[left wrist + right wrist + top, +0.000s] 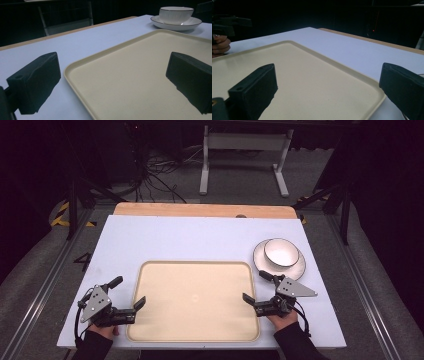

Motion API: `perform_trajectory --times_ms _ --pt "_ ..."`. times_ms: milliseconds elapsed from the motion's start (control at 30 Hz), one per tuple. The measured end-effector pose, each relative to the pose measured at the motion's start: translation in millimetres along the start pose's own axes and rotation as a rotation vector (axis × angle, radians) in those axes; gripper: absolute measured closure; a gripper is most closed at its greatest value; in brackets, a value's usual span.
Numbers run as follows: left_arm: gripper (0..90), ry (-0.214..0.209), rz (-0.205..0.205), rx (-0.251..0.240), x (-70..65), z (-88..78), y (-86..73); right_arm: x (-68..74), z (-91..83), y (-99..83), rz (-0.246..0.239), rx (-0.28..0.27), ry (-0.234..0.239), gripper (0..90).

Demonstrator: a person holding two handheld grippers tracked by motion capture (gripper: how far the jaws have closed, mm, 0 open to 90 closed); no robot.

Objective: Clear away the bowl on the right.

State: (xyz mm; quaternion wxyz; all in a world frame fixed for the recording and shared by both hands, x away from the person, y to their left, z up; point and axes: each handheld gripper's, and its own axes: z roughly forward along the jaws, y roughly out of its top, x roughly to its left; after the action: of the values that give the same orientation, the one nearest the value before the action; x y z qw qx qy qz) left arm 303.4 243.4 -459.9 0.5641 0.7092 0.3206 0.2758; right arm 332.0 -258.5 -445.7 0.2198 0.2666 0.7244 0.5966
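**Both grippers parted astride the near corners of an empty tray**

Nearest the person, two hands come in from the bottom edge of the high view, each holding a black two-jaw gripper. The left gripper (pixel 129 292) sits at the tray's near left corner, its jaws released and spread wide: in the left gripper view one jaw stands over the white bench outside the rim and the other over the tray floor, with the rim running between them and neither jaw pressing on it. The right gripper (pixel 259 286) mirrors it at the right edge, jaws likewise released; in the right gripper view one jaw hangs over the tray floor and the other over the bench beyond the rim. Whether any jaw touches the tray cannot be told.

The cream tray (pixel 150 270), rectangular with rounded corners, lies flat on the near middle of the bench (pixel 175 240), between the two grippers.

Farther back and to the right, well apart from the tray's far right corner, a white bowl (pixel 281 252) with a dark rim stands upright on a white saucer (pixel 300 267).

Past the white surface a strip of wooden bench edge (pixel 200 210) shows, and beyond it a white metal frame (pixel 245 142) stands on the dark floor.
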Motion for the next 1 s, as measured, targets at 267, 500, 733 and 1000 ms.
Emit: perform_trajectory --times_ms 267,500,733,1000 --pt "0.1 0.003 -0.008 0.006 0.2 0.1 0.5 2.5 1.2 1.1 -0.019 0.011 -0.005 1.8" --pt "0.1 0.001 0.001 0.002 -0.6 -0.3 0.4 2.3 2.3 1.1 -0.010 0.017 0.010 1.4" --pt "0.1 0.003 0.005 0.001 -1.1 -0.3 0.2 4.0 2.7 5.7 -0.018 0.045 0.012 3.1" --pt "0.1 0.003 0.017 0.003 -2.3 -0.5 0.1 14.5 -1.8 23.0 -0.099 0.045 0.006 2.9"
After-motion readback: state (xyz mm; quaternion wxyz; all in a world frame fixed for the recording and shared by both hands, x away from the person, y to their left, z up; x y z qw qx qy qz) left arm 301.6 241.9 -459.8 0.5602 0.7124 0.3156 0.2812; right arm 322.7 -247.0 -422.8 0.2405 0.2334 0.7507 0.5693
